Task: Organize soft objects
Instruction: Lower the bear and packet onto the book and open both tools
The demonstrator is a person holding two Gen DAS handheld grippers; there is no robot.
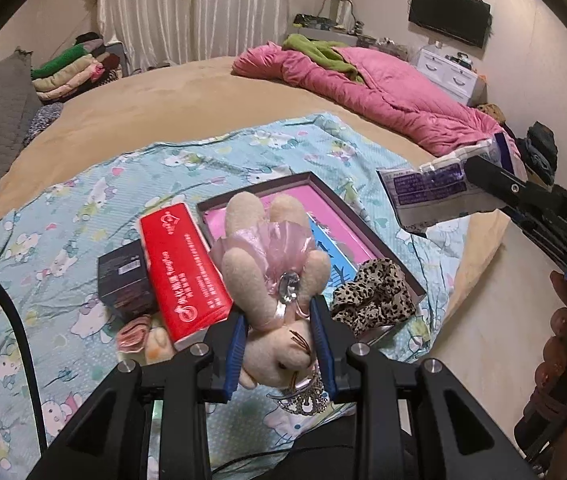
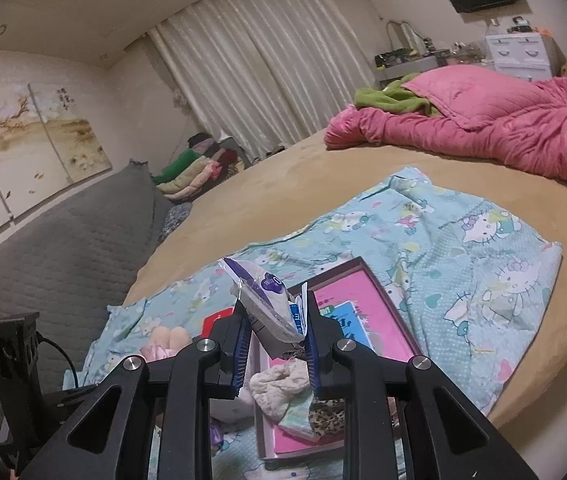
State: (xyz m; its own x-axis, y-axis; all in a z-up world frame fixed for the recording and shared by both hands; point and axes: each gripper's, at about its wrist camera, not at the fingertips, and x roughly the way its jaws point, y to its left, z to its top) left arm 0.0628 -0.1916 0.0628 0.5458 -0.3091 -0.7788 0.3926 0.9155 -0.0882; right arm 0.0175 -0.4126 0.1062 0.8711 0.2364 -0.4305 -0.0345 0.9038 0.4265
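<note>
Mid-sort, by the look of it, with both tools loaded. Left hand-held gripper (image 1: 279, 338) closed around the neck and head of a beige plush bunny (image 1: 273, 276), pink skirt and clear gem facing up, legs pointing away, lifted above the Hello Kitty sheet (image 1: 63, 208) on the bed (image 1: 155, 100). Right hand-held gripper (image 2: 273, 344) pinched on a white-and-purple soft packet (image 2: 265, 304), crumpled between the blue pads, raised over the pink tray (image 2: 367, 304); same packet (image 1: 431, 188) visible in the left wrist view, hanging in the air to the right of the tray (image 1: 415, 286). Already lying in the near end of the tray: a leopard scrunchie (image 1: 373, 296) and, in the right wrist view, a cream fluffy piece (image 2: 279, 388) with a pale printed cloth just beside it. Left of the tray on the sheet: a red box (image 1: 181, 268), a dark small box (image 1: 125, 284) touching it, and a small rolled pink item (image 1: 133, 330) near the left fingers. Likely step: carrying soft things to the tray. Next move probably calls for lowering packet and bunny onto the bare pink part of the tray, clear of the scrunchie, then opening each tool gently so nothing snags on the bunny's trim. Hard boxes best left outside.
</note>
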